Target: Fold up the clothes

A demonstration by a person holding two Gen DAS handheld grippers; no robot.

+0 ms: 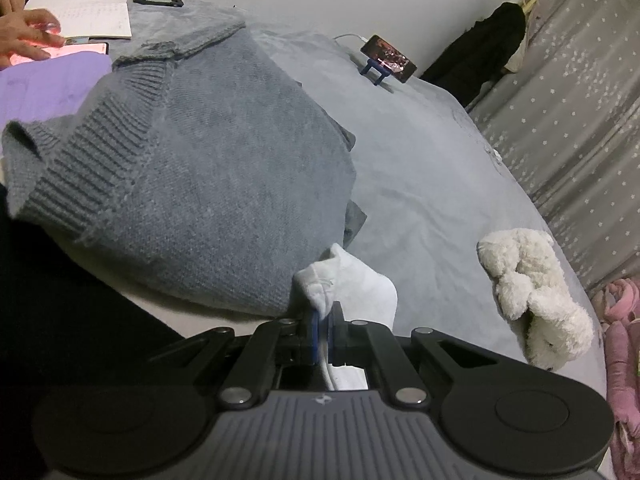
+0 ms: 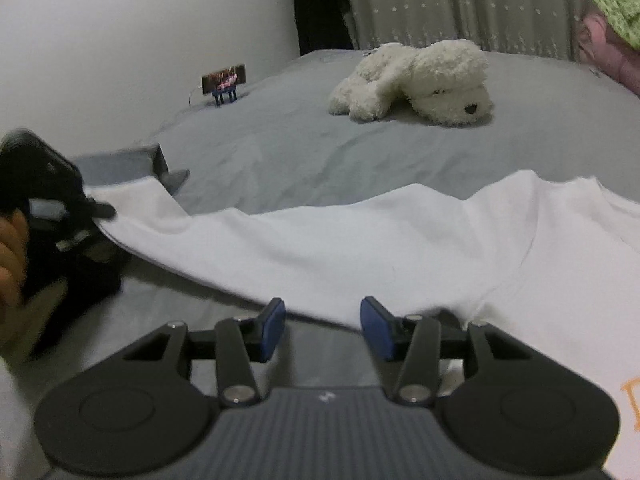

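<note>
A white T-shirt with orange print lies spread on the grey bed sheet. In the right wrist view my left gripper is at the far left, pinching one corner of the shirt. In the left wrist view that gripper is shut on a bunched bit of white cloth. My right gripper is open at the shirt's near edge, and the blue pads do not press on the fabric. A folded grey knit sweater lies just beyond the left gripper.
A white plush dog lies further back on the bed. A phone on a blue stand is near the wall. At the left are a purple cloth, an open notebook and a person's hand. Pink bedding lies at the right.
</note>
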